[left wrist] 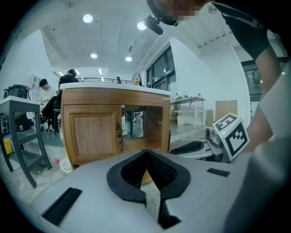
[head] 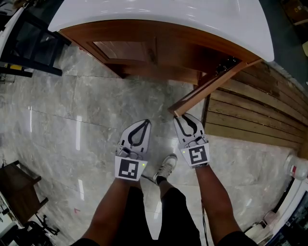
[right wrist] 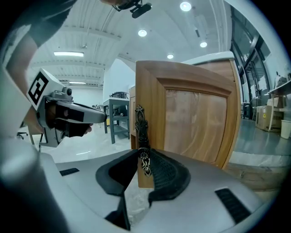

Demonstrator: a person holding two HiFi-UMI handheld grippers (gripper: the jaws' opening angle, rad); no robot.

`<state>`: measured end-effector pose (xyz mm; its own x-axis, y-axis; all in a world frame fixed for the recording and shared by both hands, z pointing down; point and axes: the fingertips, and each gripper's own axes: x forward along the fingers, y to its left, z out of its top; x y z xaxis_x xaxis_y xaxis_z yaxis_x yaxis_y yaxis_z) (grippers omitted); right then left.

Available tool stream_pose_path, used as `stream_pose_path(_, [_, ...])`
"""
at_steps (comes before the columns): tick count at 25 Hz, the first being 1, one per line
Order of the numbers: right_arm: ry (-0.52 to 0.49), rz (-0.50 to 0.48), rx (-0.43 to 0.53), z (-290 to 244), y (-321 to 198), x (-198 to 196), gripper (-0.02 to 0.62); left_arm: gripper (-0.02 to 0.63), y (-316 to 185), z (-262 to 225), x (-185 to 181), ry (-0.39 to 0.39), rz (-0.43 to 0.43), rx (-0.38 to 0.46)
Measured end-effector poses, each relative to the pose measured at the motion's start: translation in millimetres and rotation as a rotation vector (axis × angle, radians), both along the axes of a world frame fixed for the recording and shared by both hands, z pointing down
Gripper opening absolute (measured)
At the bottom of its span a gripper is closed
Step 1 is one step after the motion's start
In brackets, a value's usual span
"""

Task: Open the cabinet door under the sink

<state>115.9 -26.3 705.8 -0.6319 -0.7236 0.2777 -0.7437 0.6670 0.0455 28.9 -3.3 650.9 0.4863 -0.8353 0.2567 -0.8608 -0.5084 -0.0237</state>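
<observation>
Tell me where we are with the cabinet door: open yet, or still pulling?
Done: the right door stands swung wide, and the left gripper view shows the open compartment behind it. In hand: the right gripper is clamped on that door's edge at the ornate handle. Left: probably only letting go. The left door is closed, and the left gripper is shut, holding nothing.

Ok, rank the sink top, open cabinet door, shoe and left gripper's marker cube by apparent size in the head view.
1. Sink top
2. Open cabinet door, seen edge-on
3. Shoe and left gripper's marker cube look alike; cube is nearer the camera.
</observation>
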Motion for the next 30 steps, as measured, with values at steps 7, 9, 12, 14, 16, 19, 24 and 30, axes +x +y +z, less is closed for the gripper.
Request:
stream_pose_path(7, [0.052,-0.104,0.023,0.2,28.5,28.9,0.092,0.023,3.9,-3.4,24.4,0.046,0.006,-0.008])
stream_pose_path(9, [0.056,-0.111,0.022,0.2,38.8,42.0,0.092,0.023,6.4,-2.4,31.5,0.055,0.012,-0.016])
stream_pose_path(12, [0.061,-0.104,0.015,1.0,49.7,65.0,0.092,0.023,6.7,1.6,45.4,0.009,0.056,-0.015])
stream_pose_path(14, [0.083,-0.101,0.016,3.4,54.2,80.6,0.092,0.023,3.6,2.2,55.4,-0.037,0.093,-0.002])
stream_pose_path(16, [0.117,-0.097,0.015,6.1,58.9,97.2,0.092,0.023,0.5,0.4,65.9,-0.068,0.119,0.009])
stream_pose_path(19, [0.153,-0.064,0.003,7.3,65.2,119.0,0.089,0.023,-3.2,-11.5,78.6,-0.064,0.129,0.015])
stream_pose_path(24, [0.149,0.053,0.012,4.0,69.4,146.7,0.081,0.023,-7.3,-31.8,87.1,-0.032,0.149,0.036])
stream_pose_path(30, [0.111,0.243,-0.044,3.1,75.0,176.4,0.079,0.023,-8.1,-34.1,89.9,-0.001,0.177,0.009])
